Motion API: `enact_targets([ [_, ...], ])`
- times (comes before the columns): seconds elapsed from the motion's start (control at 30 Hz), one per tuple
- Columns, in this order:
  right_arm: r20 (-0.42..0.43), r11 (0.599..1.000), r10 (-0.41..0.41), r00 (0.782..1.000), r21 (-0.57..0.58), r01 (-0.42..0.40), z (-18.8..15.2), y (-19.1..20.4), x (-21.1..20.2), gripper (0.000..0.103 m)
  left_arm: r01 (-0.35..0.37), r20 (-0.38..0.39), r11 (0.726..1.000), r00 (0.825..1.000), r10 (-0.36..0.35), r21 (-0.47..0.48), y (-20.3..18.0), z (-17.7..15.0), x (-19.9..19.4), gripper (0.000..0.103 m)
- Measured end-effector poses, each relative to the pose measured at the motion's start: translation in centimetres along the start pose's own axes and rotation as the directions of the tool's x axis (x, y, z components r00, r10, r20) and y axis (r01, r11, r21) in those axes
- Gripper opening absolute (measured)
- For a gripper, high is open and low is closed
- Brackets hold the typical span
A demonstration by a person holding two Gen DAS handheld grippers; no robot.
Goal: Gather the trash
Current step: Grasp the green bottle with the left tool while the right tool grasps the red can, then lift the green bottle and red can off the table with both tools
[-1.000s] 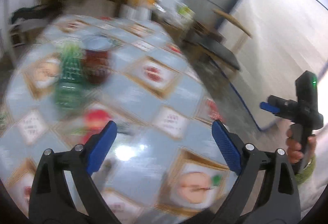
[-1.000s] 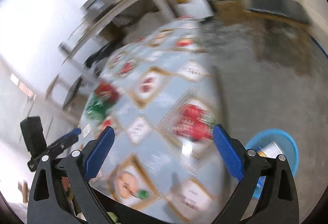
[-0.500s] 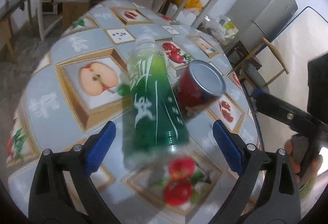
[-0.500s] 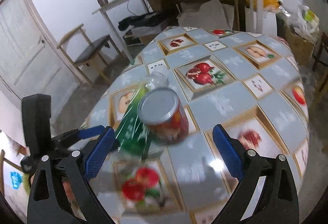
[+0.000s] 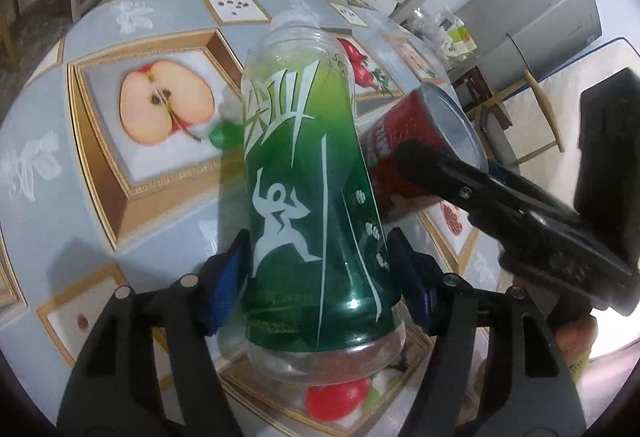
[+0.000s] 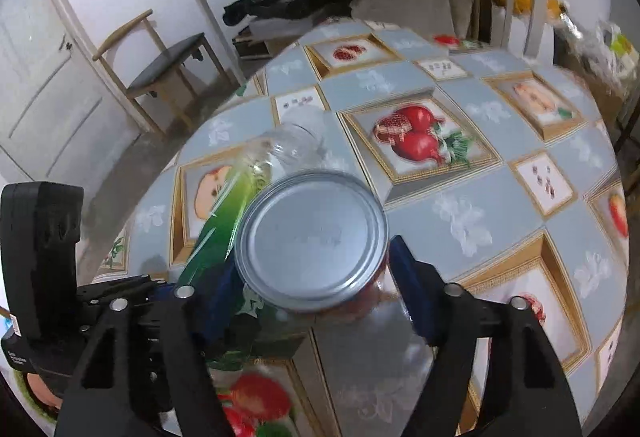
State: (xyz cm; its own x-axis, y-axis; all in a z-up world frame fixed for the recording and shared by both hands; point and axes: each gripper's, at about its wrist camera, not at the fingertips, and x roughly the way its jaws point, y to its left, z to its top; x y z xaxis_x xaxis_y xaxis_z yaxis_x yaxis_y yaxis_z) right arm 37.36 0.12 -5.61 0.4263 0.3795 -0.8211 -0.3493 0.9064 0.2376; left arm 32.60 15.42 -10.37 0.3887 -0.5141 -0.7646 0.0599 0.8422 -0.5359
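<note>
The left gripper (image 5: 320,277) has just been closing, and its blue pads (image 5: 226,285) now press both sides of the green bottle (image 5: 308,173), low on its body; the bottle stands upright on the table (image 5: 52,125). The right gripper (image 6: 316,289) has also just narrowed around the red can (image 6: 312,237) just beside the bottle; its fingers (image 6: 412,289) flank the can below the lid, seemingly gripping.
</note>
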Motion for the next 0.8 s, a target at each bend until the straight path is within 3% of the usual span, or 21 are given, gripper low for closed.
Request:
enact_targets([
  [0.3, -0.044, 0.997, 0.024, 0.999, 0.072, -0.021, -6.0, -0.7, -4.6, 0.067, 0.085, -0.057, 0.996, 0.995, -0.085, -0.002, -1.2, -6.6, -2.8, 0.065],
  [0.57, -0.098, 0.998, -0.036, 0.995, 0.045, 0.041, -14.3, 0.6, -10.2, 0.067, 0.136, -0.134, 0.99, 0.981, -0.14, -0.037, -1.5, -14.1, -6.2, 0.065],
  [0.7, -0.076, 0.992, -0.127, 0.989, -0.008, 0.127, -17.1, 1.7, -12.0, 0.067, 0.121, -0.179, 0.992, 0.976, -0.126, -0.037, -1.7, -15.4, -6.1, 0.067],
  [0.8, -0.058, 0.989, -0.147, 0.987, -0.019, 0.147, -17.3, 1.8, -11.9, 0.067, 0.101, -0.19, 0.994, 0.976, -0.109, -0.051, -1.5, -14.9, -5.3, 0.075],
])
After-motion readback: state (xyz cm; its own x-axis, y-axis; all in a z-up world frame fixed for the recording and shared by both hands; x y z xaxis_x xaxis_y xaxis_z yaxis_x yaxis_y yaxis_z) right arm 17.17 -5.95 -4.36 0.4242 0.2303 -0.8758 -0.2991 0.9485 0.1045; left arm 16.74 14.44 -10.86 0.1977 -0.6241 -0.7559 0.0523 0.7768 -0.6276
